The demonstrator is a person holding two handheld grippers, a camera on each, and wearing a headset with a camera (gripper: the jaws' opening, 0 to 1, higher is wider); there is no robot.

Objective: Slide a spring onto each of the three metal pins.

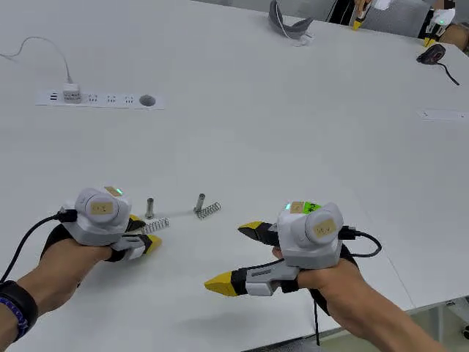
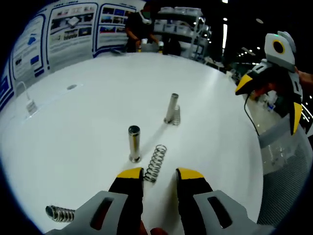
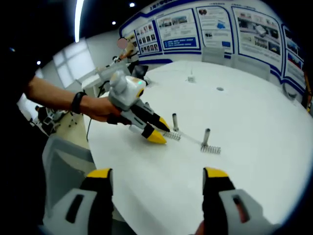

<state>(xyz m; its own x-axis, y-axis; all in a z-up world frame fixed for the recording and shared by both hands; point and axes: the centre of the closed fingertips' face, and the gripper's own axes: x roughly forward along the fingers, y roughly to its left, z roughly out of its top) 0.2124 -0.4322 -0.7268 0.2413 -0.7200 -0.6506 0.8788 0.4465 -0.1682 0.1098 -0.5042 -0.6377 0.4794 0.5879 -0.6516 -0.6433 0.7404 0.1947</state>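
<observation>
Two short metal pins stand upright on the white table, one [image 1: 150,207] on the left and one [image 1: 200,203] on the right. A loose spring [image 1: 209,211] lies against the right pin. Another spring [image 1: 155,225] lies just off the tips of my left gripper [image 1: 144,231]. In the left gripper view this spring [image 2: 156,163] has its near end between the slightly open jaws of the left gripper [image 2: 160,175], beside the near pin [image 2: 134,143]. A coiled metal piece [image 2: 59,213] lies at the lower left. My right gripper [image 1: 232,255] hovers wide open and holds nothing.
A white power strip [image 1: 99,98] with a plugged-in charger lies at the far left of the table [image 1: 293,132]. A grey curved object [image 1: 289,26] and a black handheld device [image 1: 432,53] sit at the far edge. The table's near edge runs just past my right hand.
</observation>
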